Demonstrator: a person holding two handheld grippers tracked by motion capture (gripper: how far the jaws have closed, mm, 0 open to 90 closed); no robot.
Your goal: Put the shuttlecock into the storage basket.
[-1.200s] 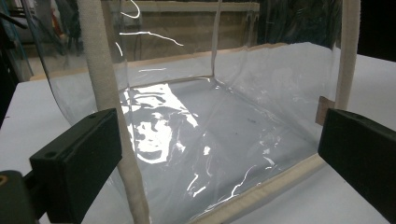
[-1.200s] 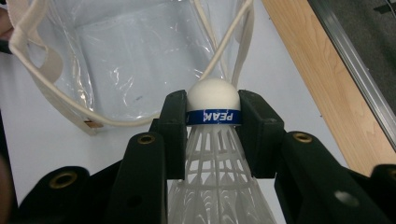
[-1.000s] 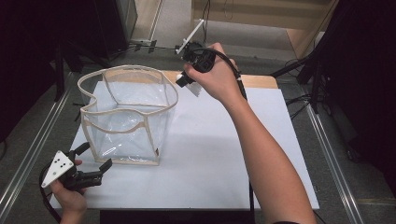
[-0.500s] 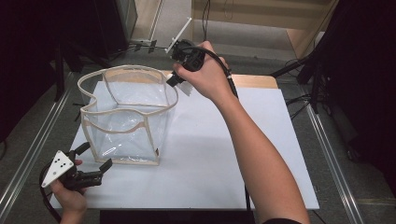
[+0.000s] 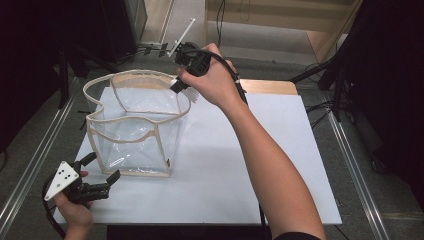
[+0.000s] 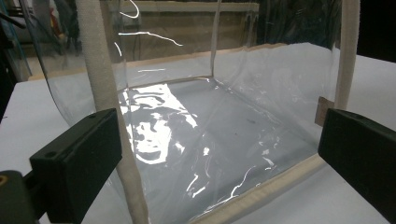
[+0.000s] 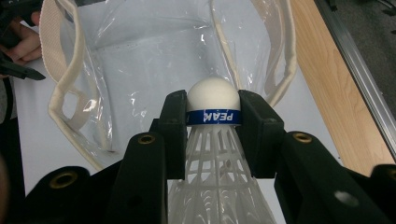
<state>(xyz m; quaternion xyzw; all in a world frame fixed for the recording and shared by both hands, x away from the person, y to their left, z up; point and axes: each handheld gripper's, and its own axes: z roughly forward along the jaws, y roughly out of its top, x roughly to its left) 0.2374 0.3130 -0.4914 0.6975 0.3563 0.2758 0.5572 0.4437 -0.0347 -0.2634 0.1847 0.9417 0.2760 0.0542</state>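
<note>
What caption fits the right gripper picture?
Tongs pinching a white shuttlecock above an open clear bag.

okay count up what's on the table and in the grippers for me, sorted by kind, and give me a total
Clear plastic bag with cream fabric trim, standing open on the white table top: 1
White plastic shuttlecock with a blue band, clamped in the right gripper: 1
Handheld black two-jaw grippers, counting the left gripper: 2
Total: 4
</note>
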